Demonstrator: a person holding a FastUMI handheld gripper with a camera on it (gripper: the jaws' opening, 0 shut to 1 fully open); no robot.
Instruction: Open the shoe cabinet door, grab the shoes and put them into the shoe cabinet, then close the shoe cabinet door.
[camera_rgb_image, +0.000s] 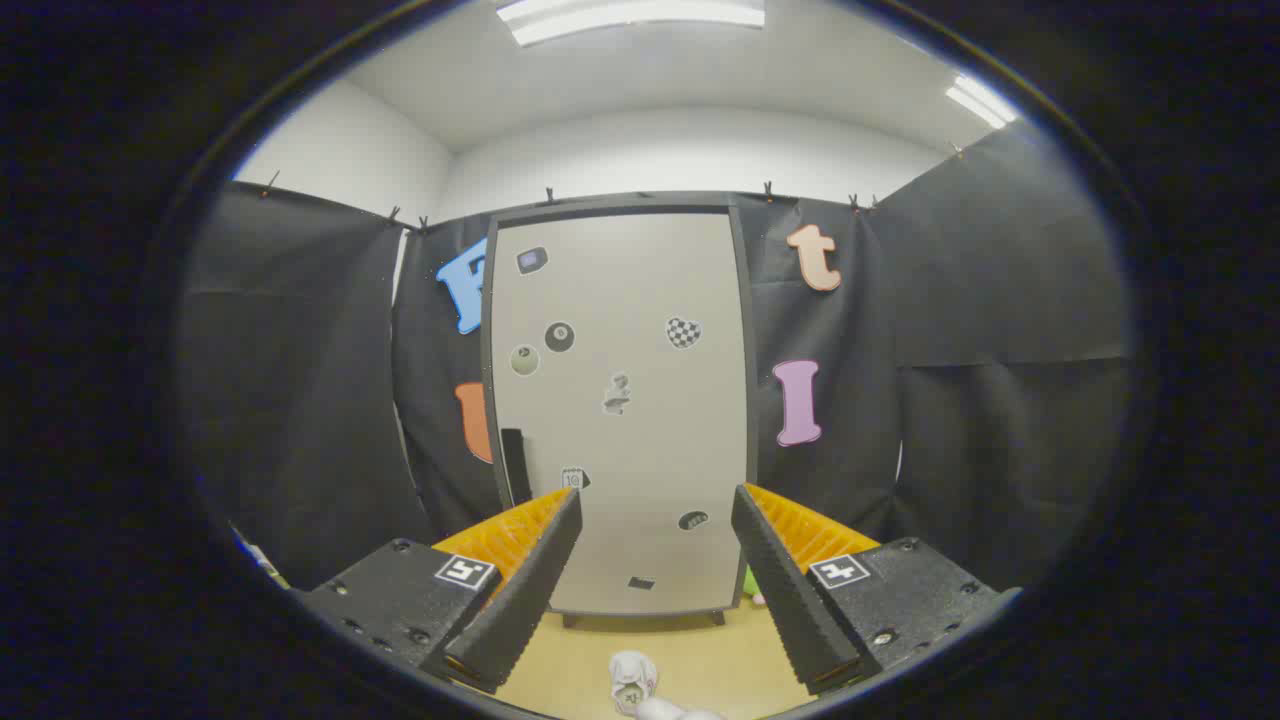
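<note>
Closed cabinet (620, 400) ahead, tool (655, 535) wide open, empty

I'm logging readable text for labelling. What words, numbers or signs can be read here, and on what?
"8": black ball sticker on the cabinet door.
"10": small sticker low on the door, just beyond the open gripper; faint.
Other door stickers: no legible text.

The tongs (655, 510) stand level, pointing straight ahead. Their two fingers (520, 590) are spread wide apart, gripping nothing.
</note>
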